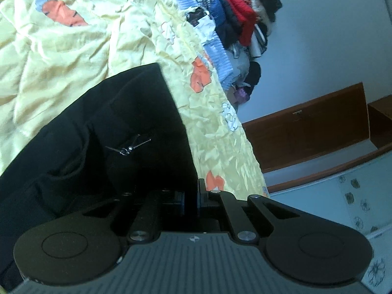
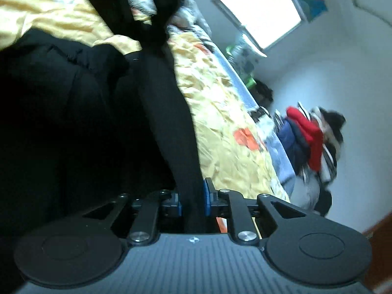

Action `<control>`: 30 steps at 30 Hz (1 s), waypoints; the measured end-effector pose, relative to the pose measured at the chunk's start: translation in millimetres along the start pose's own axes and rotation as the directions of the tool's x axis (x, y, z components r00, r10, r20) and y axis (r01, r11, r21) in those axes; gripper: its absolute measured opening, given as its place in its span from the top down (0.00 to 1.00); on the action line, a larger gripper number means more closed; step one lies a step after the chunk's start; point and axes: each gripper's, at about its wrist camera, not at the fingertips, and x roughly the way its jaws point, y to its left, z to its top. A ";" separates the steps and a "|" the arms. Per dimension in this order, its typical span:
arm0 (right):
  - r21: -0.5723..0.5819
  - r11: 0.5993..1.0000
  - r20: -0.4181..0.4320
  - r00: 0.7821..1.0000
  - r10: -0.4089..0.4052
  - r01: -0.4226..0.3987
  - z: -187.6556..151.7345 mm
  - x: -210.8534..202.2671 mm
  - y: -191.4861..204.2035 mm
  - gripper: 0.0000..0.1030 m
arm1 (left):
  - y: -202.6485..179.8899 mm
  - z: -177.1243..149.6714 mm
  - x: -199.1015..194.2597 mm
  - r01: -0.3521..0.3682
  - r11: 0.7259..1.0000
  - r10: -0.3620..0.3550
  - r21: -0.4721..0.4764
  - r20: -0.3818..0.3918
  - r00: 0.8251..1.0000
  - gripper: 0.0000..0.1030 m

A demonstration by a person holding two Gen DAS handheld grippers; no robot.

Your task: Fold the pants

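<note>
My left gripper (image 1: 190,197) pinches the black pants (image 1: 98,132) at the yellow bedspread's (image 1: 73,56) edge. My right gripper (image 2: 192,197) is clamped on the pants' fabric too.

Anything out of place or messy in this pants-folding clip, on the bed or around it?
Mostly tidy for the job. The black pants lie on the wrinkled yellow bedspread, with both tongs, left and right, shut on the fabric. The one untidy spot is a loose heap of clothes beyond the bed's edge, against the wall.
</note>
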 end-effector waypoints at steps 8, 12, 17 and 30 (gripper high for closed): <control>0.077 0.991 0.060 0.992 0.110 -0.114 11.6 -72.1 20.2 0.93 | 20.2 -31.5 -41.6 0.011 0.998 -0.007 0.066 -0.054 0.998 0.92; 0.098 0.972 0.063 0.976 0.206 -0.212 12.6 -99.5 40.9 0.93 | 39.5 -47.8 -61.1 0.013 0.997 -0.004 0.083 -0.108 0.994 0.92; 0.078 0.961 0.010 0.964 0.266 -0.266 5.9 -102.7 70.8 0.94 | 61.6 -64.5 -61.5 -0.048 0.996 0.058 0.072 -0.142 0.988 0.92; 0.128 0.964 -0.018 0.971 0.237 -0.233 -1.1 -110.0 97.6 0.92 | 68.6 -87.5 -86.8 -0.209 0.967 0.216 0.147 -0.035 0.976 0.67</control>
